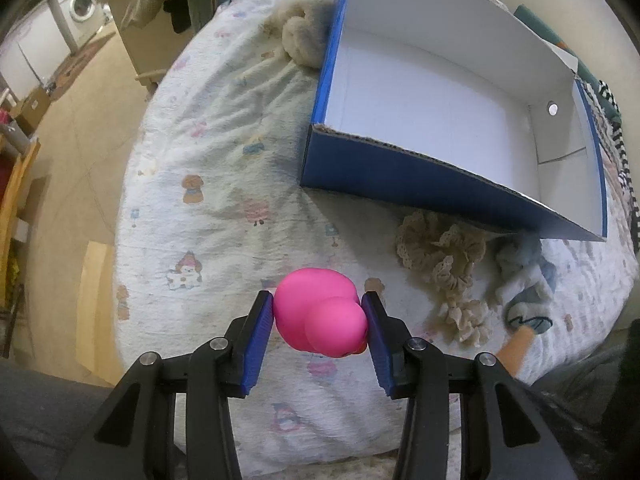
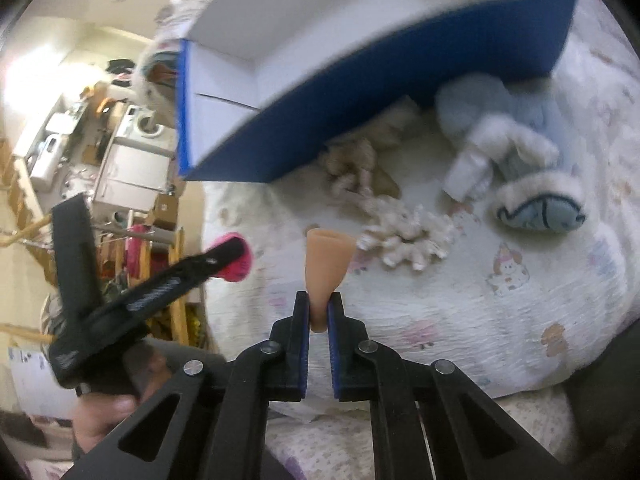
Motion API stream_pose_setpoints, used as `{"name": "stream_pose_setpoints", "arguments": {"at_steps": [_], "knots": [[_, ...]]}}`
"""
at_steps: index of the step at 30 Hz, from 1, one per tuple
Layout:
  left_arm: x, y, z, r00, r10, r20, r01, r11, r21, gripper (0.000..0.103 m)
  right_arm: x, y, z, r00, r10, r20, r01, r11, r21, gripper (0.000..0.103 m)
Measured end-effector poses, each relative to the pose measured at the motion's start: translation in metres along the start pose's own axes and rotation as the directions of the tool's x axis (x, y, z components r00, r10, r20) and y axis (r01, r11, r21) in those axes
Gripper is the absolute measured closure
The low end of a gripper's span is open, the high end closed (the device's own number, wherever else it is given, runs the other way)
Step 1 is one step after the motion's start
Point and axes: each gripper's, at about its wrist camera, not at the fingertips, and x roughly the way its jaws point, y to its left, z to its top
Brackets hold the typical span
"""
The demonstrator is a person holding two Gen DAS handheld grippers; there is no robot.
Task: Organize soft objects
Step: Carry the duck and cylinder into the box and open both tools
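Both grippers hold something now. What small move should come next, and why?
Probably carry the left gripper forward over the blue box and let go there. It is shut on the pink rubber toy, the box's white inside shows nothing in it, and its near wall stands just ahead. The right gripper, shut on the peach silicone cone, can follow.

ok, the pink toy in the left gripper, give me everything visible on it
The pink toy is smooth, matte and rubbery-looking, bright pink: a rounded body with a smaller round lobe bulging toward the camera. A small red-orange bit peeks out at its lower right edge. It is held off the quilt, squeezed between the blue pads of the left gripper, one on each side. It sits short of the box, touching nothing else. From the right wrist view only a pink sliver shows behind a black finger.
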Motion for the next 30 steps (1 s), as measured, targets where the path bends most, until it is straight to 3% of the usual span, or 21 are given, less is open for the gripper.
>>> {"name": "stream_pose_setpoints", "arguments": {"at_steps": [6, 13, 22, 30], "knots": [[-0.022, -0.003, 0.0, 0.997, 0.026, 0.073, -0.028, 0.999, 0.026, 0.062, -0.031, 0.0, 0.019, 0.999, 0.01, 0.045, -0.008, 0.999, -0.033, 0.093], [-0.058, -0.018, 0.017, 0.981, 0.027, 0.192, -0.041, 0.997, 0.067, 0.062, -0.055, 0.013, 0.055, 0.994, 0.006, 0.107, 0.004, 0.995, -0.098, 0.093], [-0.062, -0.054, 0.069, 0.977, -0.002, 0.215, -0.031, 0.988, 0.154, 0.062, -0.076, 0.011, 0.109, 0.982, -0.011, 0.188, 0.036, 0.99, -0.133, 0.093], [-0.043, -0.078, 0.117, 0.98, -0.003, 0.199, -0.038, 0.979, 0.199, 0.062, -0.056, 0.004, 0.15, 0.979, -0.058, 0.196, 0.087, 0.986, -0.144, 0.093]]}}
